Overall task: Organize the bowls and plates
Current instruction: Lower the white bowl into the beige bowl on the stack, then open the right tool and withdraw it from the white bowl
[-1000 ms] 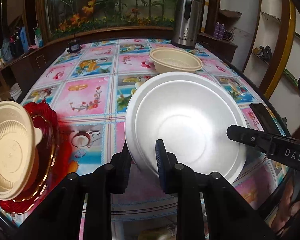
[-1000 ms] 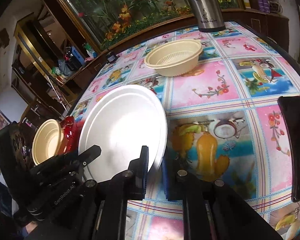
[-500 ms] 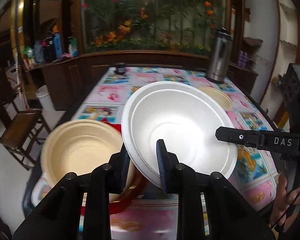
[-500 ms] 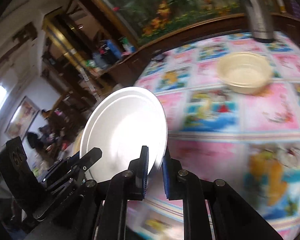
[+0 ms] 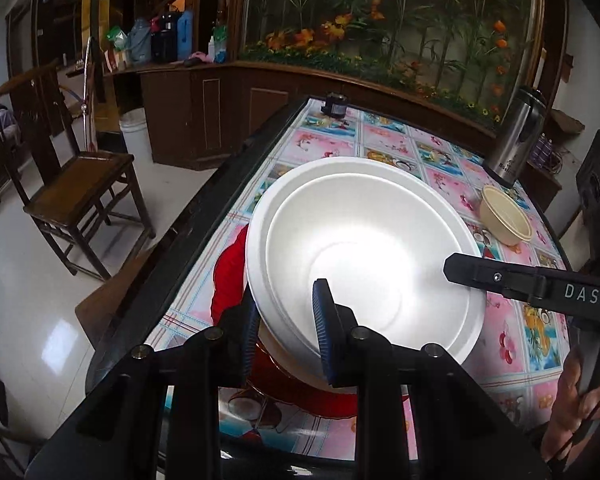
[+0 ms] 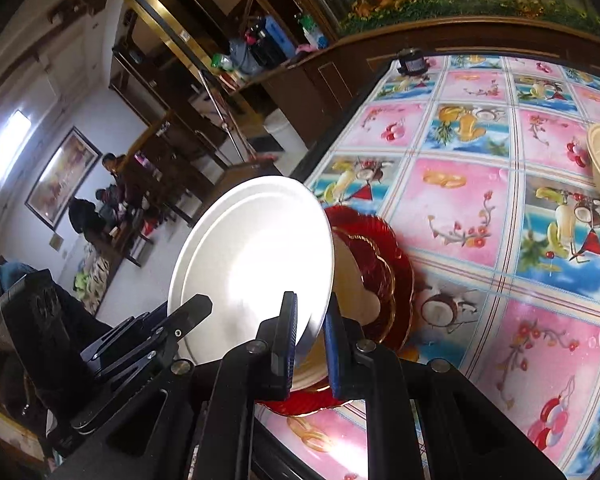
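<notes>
White plate (image 5: pixel 359 248): rim clamped by my left gripper (image 5: pixel 286 328) and right gripper (image 6: pixel 309 340), centre frame, above red plate (image 6: pixel 387 264).

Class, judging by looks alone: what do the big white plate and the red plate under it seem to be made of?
White plate: probably foam or matte plastic; chalky surface with a soft glow, not a sharp reflection.
Red plate: looks like glass or glossy plastic; translucent ribbed rim with a gold edge and bright highlights.

One white bowl (image 5: pixel 363 256), one red plate (image 6: pixel 383 276), two cream bowls (image 5: pixel 505 220).
</notes>
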Action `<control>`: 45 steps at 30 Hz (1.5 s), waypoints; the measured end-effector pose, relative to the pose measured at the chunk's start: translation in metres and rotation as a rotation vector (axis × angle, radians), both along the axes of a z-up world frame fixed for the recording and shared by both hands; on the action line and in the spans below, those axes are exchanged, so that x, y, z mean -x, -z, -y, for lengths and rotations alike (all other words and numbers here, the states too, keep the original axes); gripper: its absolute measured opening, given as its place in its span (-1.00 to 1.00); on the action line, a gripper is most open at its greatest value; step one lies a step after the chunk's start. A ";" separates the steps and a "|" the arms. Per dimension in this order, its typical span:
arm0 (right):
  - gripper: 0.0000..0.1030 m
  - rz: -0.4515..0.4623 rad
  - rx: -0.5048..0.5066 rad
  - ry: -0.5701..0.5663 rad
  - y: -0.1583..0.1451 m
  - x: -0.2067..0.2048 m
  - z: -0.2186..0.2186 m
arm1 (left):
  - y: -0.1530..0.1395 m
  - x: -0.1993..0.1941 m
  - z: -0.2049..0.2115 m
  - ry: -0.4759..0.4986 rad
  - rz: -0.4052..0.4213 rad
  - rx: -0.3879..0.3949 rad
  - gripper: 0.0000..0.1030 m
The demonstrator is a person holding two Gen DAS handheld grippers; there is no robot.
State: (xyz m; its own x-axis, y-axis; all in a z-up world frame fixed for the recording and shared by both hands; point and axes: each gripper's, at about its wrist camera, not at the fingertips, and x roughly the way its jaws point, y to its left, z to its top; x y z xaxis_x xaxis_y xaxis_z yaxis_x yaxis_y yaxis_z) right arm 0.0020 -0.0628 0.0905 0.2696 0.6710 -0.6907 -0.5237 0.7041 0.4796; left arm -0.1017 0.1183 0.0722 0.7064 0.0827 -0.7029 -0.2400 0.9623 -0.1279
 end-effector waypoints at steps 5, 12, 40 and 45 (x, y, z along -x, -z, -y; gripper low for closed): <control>-0.72 -0.032 0.031 -0.002 0.010 0.002 -0.001 | 0.007 -0.003 -0.004 0.002 -0.012 0.034 -0.57; -0.69 -0.001 0.055 -0.004 0.006 0.011 -0.008 | 0.004 0.001 -0.011 0.005 -0.008 0.054 -0.57; -0.51 0.043 -0.041 0.101 -0.014 0.013 0.055 | -0.030 0.018 0.003 -0.020 0.092 -0.042 -0.48; -0.49 0.032 -0.072 0.159 -0.011 0.003 0.085 | -0.039 0.015 0.025 0.036 0.100 -0.067 -0.49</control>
